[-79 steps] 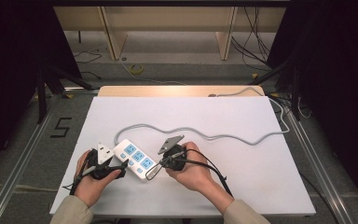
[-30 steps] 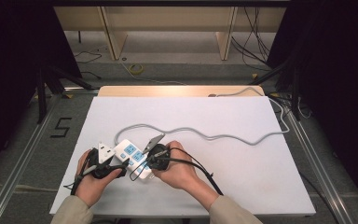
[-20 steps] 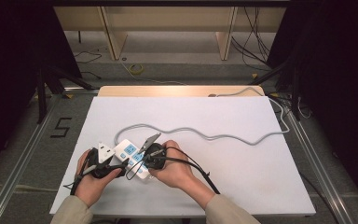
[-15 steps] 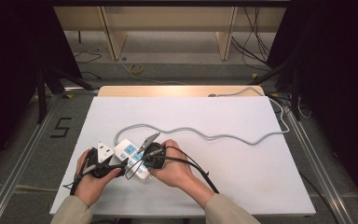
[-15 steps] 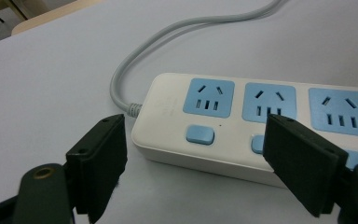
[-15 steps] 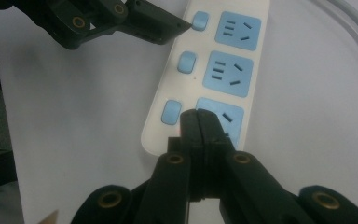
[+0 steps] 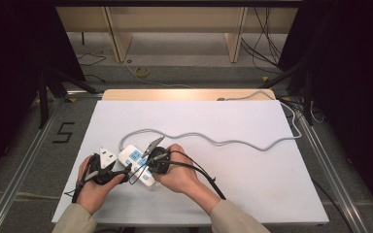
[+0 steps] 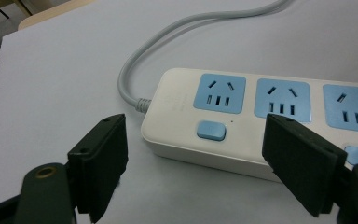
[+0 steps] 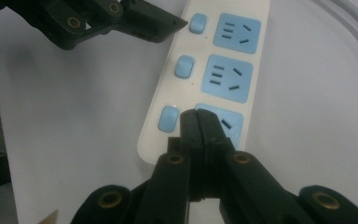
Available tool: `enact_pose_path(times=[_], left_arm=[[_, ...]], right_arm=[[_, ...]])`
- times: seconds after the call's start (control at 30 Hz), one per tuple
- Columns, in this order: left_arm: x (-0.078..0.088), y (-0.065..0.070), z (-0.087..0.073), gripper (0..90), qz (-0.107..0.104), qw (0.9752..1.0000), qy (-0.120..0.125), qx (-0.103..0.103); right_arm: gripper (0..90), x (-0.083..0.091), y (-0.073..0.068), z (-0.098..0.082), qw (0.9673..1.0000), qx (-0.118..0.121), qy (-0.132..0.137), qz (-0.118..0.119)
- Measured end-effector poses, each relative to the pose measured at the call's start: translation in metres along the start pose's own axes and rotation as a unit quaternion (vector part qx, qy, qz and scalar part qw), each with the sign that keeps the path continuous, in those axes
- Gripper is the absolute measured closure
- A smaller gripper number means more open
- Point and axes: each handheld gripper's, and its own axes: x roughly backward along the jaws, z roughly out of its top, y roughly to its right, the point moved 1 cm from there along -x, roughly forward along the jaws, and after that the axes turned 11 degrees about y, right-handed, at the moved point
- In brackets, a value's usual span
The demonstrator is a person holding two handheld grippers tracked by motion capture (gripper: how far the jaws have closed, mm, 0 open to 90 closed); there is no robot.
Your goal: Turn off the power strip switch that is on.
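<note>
White table (image 7: pixel 252 126), one power strip (image 7: pixel 137 164) lying flat on it.
The strip sits near the front left of the table, blue sockets and switches facing up, set at a slant. Its grey cable (image 7: pixel 233 142) leaves the far end, loops, then snakes across the bare white top to the right edge and runs off the far right corner. A tan strip edges the table's far side.
</note>
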Motion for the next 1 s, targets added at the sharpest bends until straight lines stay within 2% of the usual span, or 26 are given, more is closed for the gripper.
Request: enact_pose_path(times=[0.37,1.0], left_arm=[[-0.001,-0.003,-0.001,22.4,0.003,1.0000,-0.003,-0.002],[0.000,-0.004,0.000,22.8,0.006,1.0000,-0.003,-0.006]], right_arm=[[90.0,-0.006,0.001,0.003,1.0000,-0.002,-0.001,0.002],[90.0,-0.022,-0.006,0.009,0.9998,0.000,-0.012,0.016]])
